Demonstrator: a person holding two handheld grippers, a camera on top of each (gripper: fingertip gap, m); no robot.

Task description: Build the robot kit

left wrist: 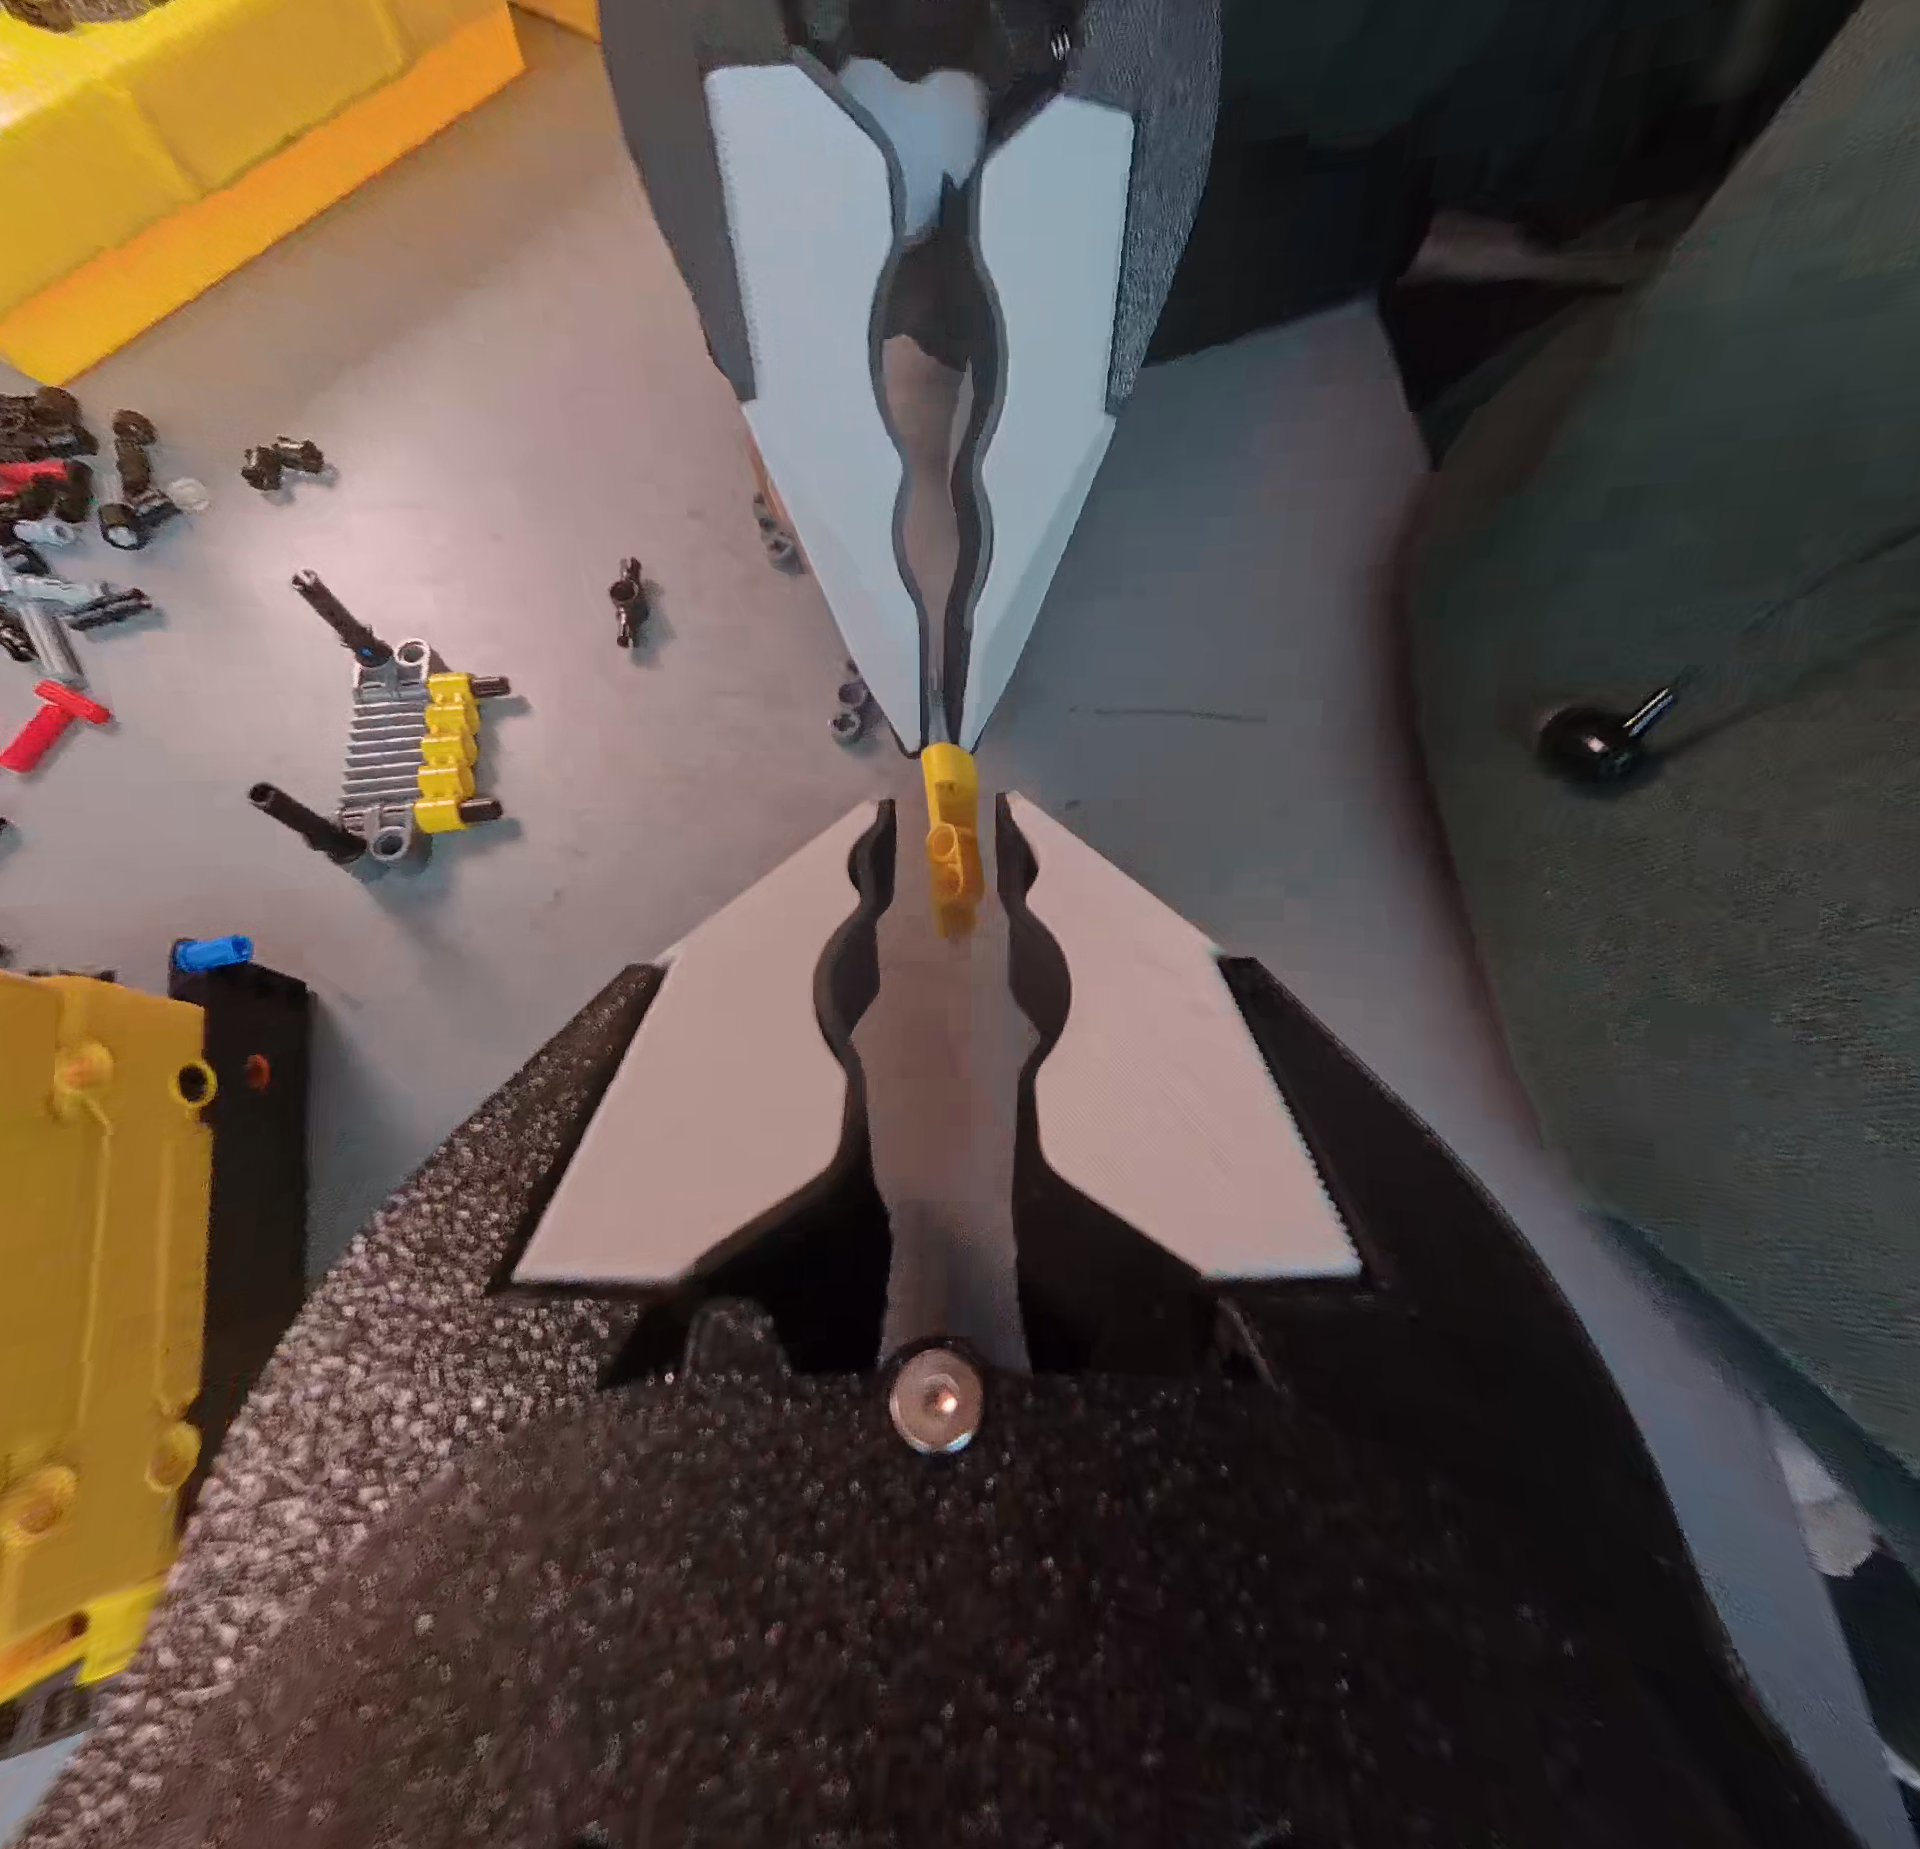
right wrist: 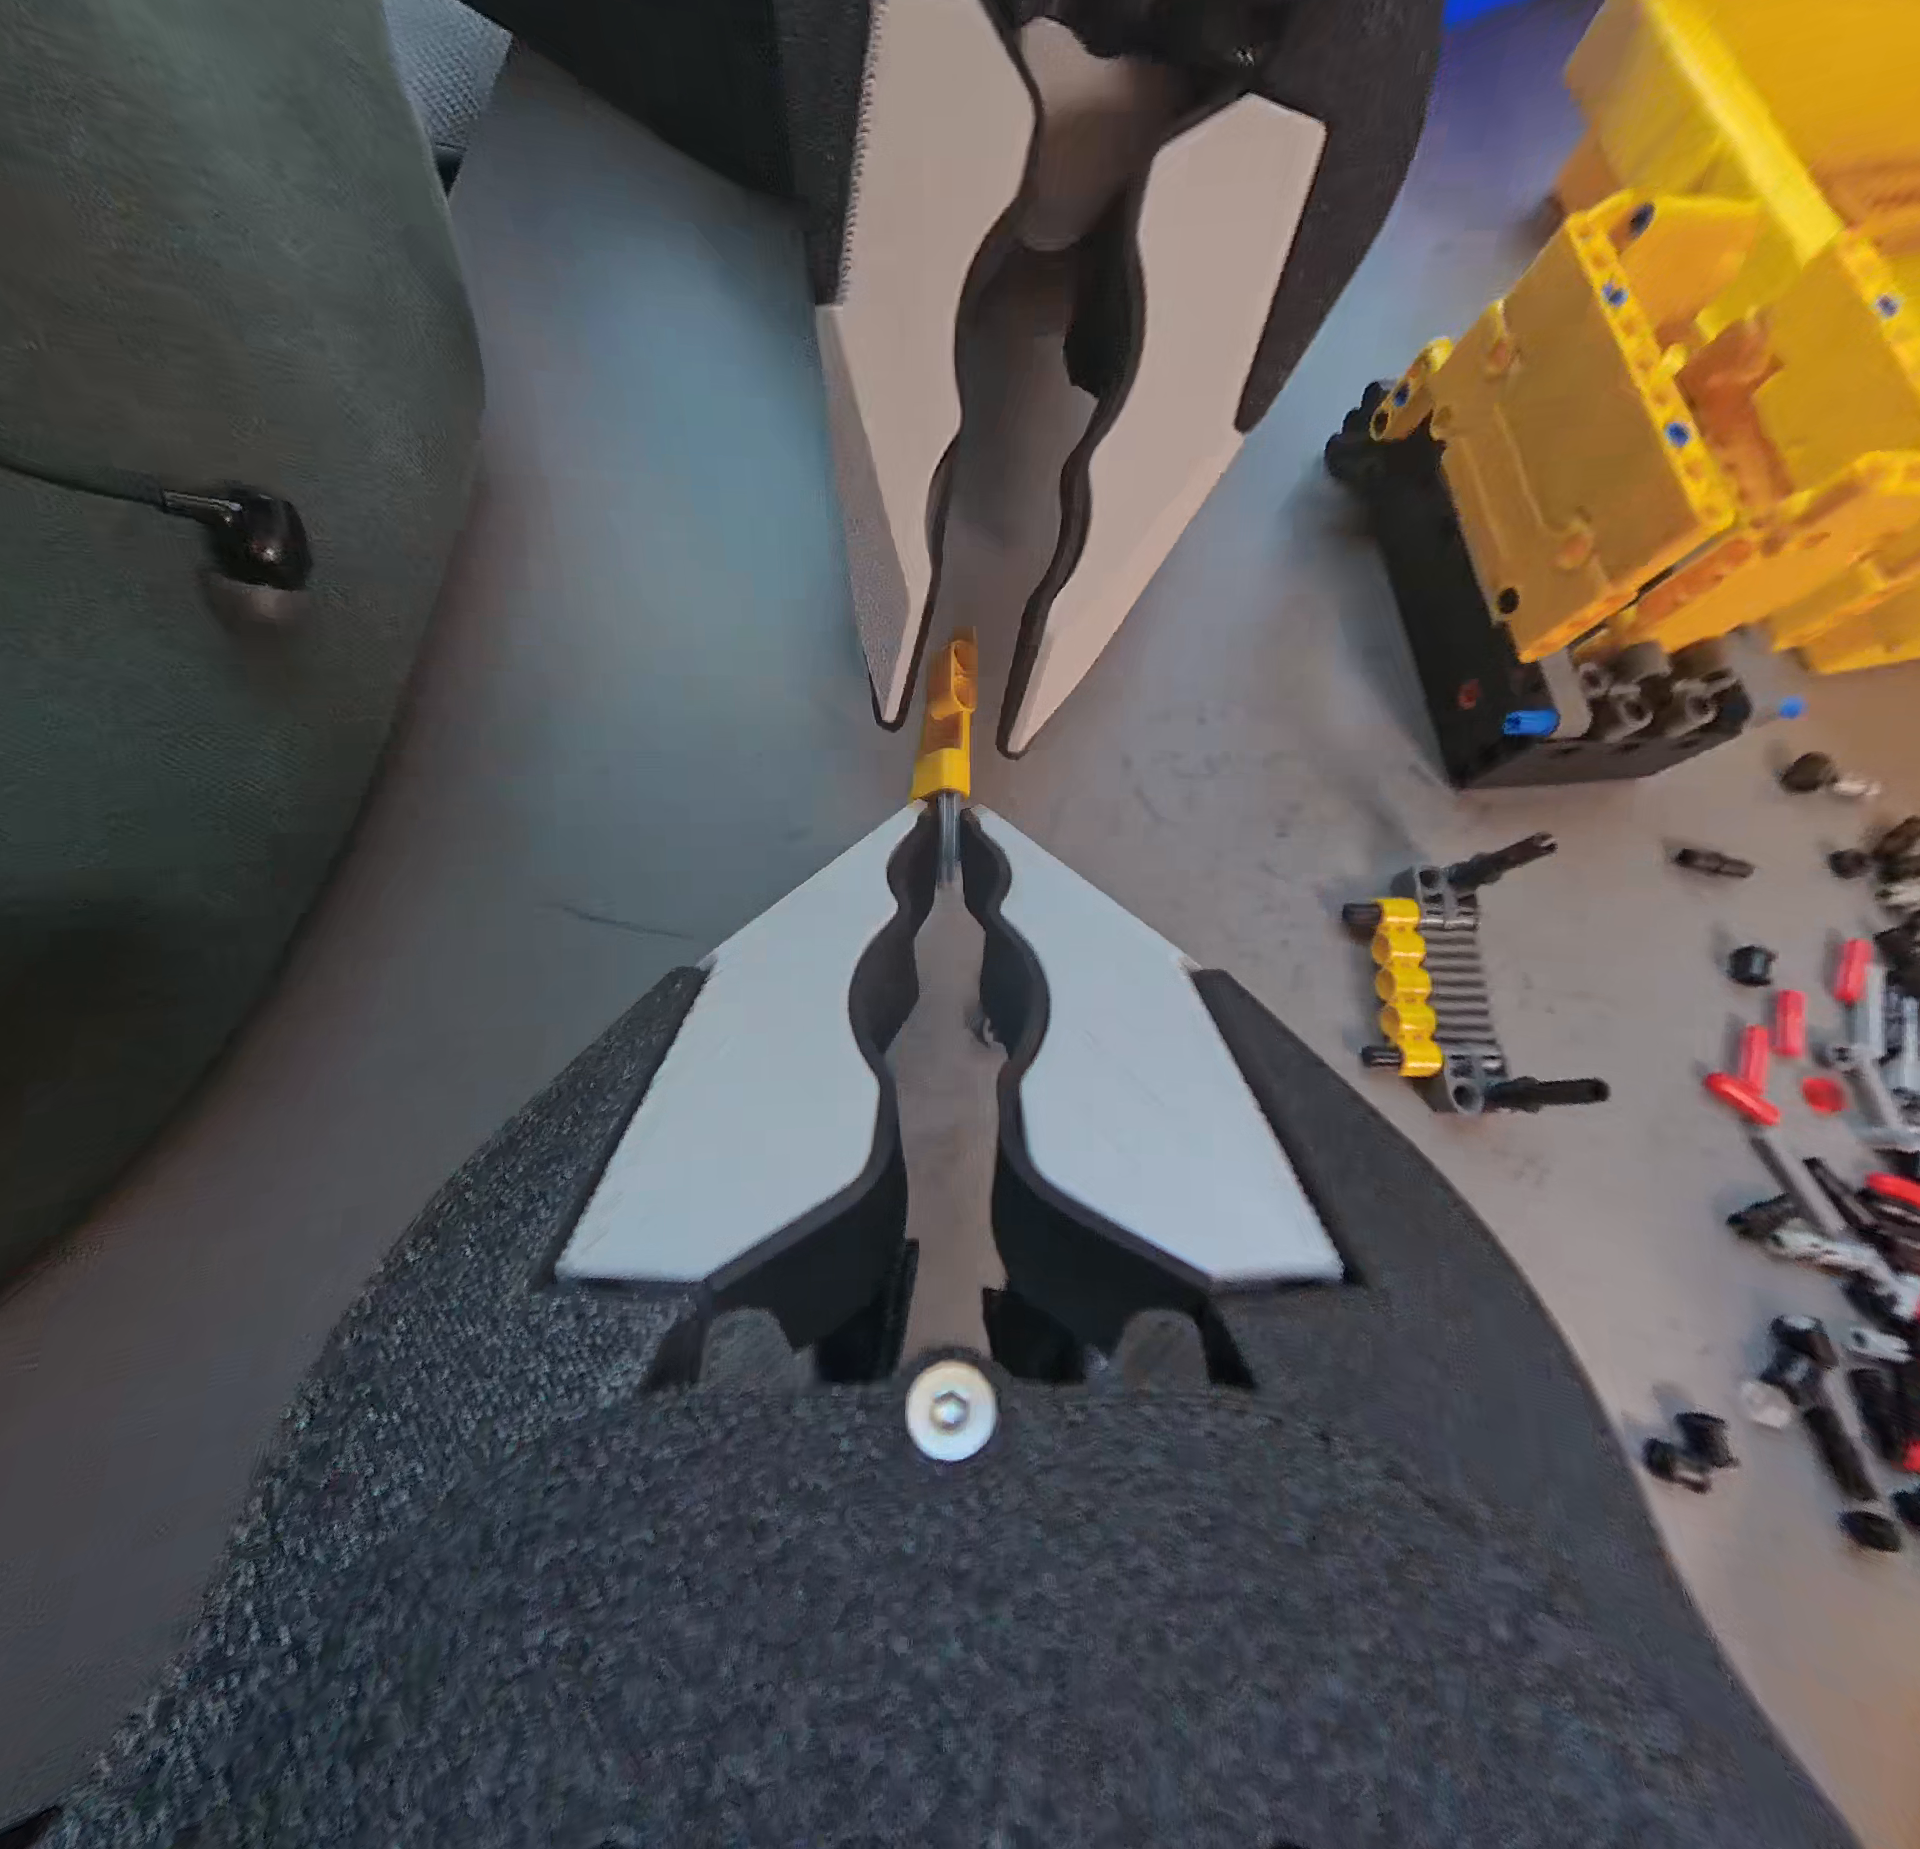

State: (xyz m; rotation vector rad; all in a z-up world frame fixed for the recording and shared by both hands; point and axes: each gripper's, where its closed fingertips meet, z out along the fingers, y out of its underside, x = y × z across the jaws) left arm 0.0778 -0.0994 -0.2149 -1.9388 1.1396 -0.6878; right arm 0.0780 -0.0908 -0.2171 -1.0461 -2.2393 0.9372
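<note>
A small yellow connector piece (right wrist: 948,717) hangs over the grey table (right wrist: 1195,760), its dark pin pinched in the right gripper (right wrist: 943,814), while the left gripper (left wrist: 943,812) stands parted around it without gripping. Near to one side lie one grey ribbed assembly (left wrist: 400,745) with five yellow pieces, scattered loose parts (right wrist: 1849,1176) and a yellow and black model (right wrist: 1621,511); a dark green cushion (left wrist: 1714,760) bearing one black knob (left wrist: 1579,745) borders the other side.

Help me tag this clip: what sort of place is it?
Probably a hobby or workshop table for building with toy bricks: loose small parts scattered on a grey tabletop, a half-built yellow model beside them, and a dark green chair at the edge.
</note>
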